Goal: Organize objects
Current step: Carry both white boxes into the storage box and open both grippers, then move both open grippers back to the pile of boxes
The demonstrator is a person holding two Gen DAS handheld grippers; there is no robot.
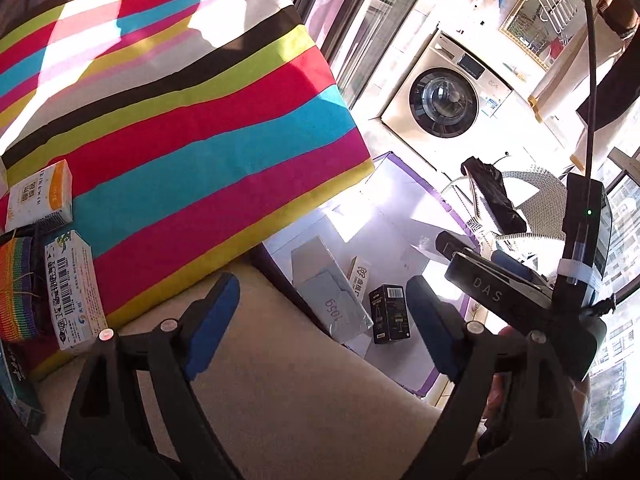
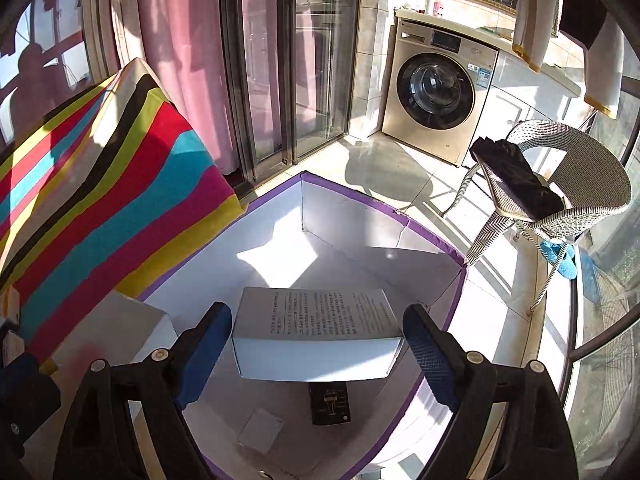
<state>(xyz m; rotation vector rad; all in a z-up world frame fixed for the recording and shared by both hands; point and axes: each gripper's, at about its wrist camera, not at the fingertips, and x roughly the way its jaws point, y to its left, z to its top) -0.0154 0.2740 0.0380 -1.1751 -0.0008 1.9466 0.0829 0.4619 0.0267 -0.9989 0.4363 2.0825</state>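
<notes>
My right gripper point(image 2: 316, 340) is open above a purple-edged white bin point(image 2: 404, 220) on the floor. A white printed box point(image 2: 320, 332) sits between its blue pads point(image 2: 206, 350), touching neither. In the bin lie a small black box point(image 2: 330, 404) and a small grey card point(image 2: 260, 430). My left gripper point(image 1: 320, 320) is open and empty over the edge of the striped tablecloth point(image 1: 180, 120). An orange-and-white box point(image 1: 40, 196), a white barcode box point(image 1: 76, 288) and a rainbow striped item point(image 1: 16, 288) lie on the table at the left. The bin also shows in the left wrist view point(image 1: 408, 184).
A washing machine point(image 2: 436, 104) stands at the back. A wicker chair point(image 2: 560, 192) with a black cloth point(image 2: 516, 178) stands right of the bin, blue slippers point(image 2: 560, 258) under it. Pink curtains and sliding glass doors point(image 2: 304, 60) are behind the table.
</notes>
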